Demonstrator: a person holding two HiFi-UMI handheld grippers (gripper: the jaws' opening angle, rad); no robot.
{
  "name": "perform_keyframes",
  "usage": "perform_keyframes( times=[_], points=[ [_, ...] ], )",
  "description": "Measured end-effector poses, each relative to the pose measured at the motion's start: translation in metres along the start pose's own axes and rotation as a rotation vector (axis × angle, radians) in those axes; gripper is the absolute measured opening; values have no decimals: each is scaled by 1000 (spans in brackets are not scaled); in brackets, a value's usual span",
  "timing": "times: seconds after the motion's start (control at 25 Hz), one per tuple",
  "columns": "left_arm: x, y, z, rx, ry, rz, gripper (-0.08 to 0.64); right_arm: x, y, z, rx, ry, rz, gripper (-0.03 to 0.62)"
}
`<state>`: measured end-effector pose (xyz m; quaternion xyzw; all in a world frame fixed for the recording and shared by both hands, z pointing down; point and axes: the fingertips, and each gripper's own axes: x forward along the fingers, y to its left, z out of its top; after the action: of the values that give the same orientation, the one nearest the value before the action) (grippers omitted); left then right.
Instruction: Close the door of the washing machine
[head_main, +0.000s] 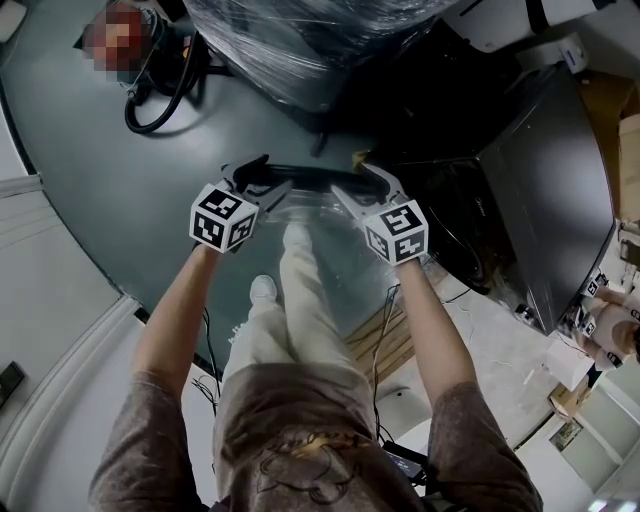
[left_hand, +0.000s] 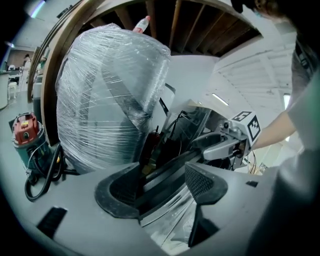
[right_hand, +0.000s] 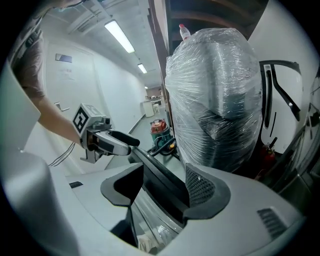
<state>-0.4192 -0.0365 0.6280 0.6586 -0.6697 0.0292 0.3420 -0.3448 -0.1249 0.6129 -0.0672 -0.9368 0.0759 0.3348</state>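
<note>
Head view: the washing machine door (head_main: 305, 173), a clear pane in a dark rim, is held up above a grey-green floor (head_main: 110, 190). The rim is clamped between the jaws of the left gripper (head_main: 262, 180) and of the right gripper (head_main: 365, 185), set near each other. A bulky load wrapped in plastic film (head_main: 300, 40) is seen beyond, with a dark cabinet (head_main: 550, 200) to the right. A red vacuum cleaner (left_hand: 24, 131) is parked on the floor, and a white wall (head_main: 30, 230) is seen at the left.

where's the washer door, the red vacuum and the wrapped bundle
door (head_main: 310, 173), head view, middle of dark rim
red vacuum (left_hand: 22, 131), left gripper view, red top
wrapped bundle (right_hand: 215, 95), right gripper view, plastic front
</note>
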Motion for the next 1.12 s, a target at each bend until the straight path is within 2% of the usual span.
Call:
perform_keyframes(
  times=[0.2,0.44,0.88,1.12],
  points=[
    [-2,1,-2,-4,-1,14,261,0,1,-1,-6,11,-8,250],
    [-9,-3,-12,10,17,25,212,-3,4,-5,-7,0,-29,250],
    [-30,-32,-42,3,45,28,173,-18,25,-19,-63,19,-40,250],
    [-39,-56,-59,22,52,7,146,-40,40,-28,-54,-20,-119,250]
  ],
)
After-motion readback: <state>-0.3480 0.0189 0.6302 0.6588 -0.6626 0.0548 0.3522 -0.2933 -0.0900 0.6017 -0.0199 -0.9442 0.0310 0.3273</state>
